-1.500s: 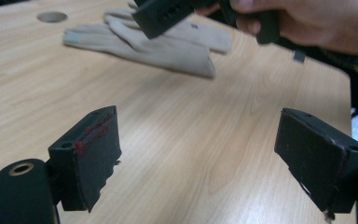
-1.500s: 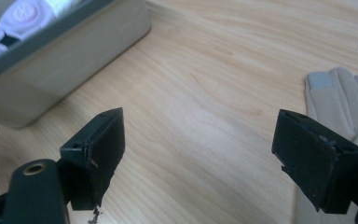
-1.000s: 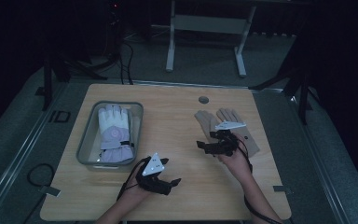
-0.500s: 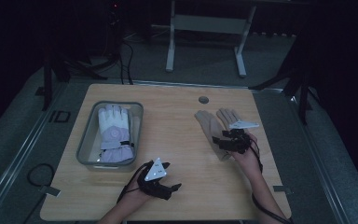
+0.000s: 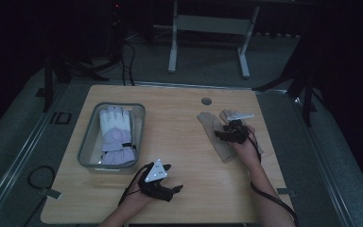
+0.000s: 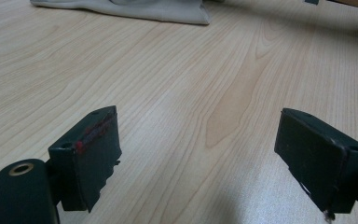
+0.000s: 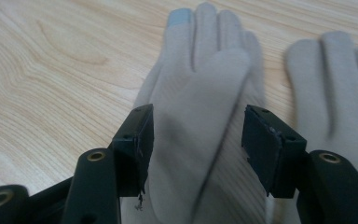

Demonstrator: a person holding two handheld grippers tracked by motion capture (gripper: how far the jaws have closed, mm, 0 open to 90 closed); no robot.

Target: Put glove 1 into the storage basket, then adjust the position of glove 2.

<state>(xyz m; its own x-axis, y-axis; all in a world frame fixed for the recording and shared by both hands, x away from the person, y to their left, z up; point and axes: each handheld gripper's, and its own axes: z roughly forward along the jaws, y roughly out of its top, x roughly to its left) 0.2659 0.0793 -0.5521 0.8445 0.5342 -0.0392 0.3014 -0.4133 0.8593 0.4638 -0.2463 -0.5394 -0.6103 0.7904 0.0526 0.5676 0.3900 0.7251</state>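
Right gripper (image 7: 196, 140) is hovering over the nearer beige glove (image 7: 200, 93), jaws have just been closing in with the glove between them, not pinching it yet. That glove is lying flat near the desk's (image 5: 179, 137) right edge, second glove (image 7: 335, 88) just beside it. Left gripper (image 6: 200, 158) is sitting released by the near edge, nothing between its jaws

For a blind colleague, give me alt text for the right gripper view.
The right gripper poises its two black jaws astride a beige glove lying flat on the wooden table; a second beige glove lies alongside.
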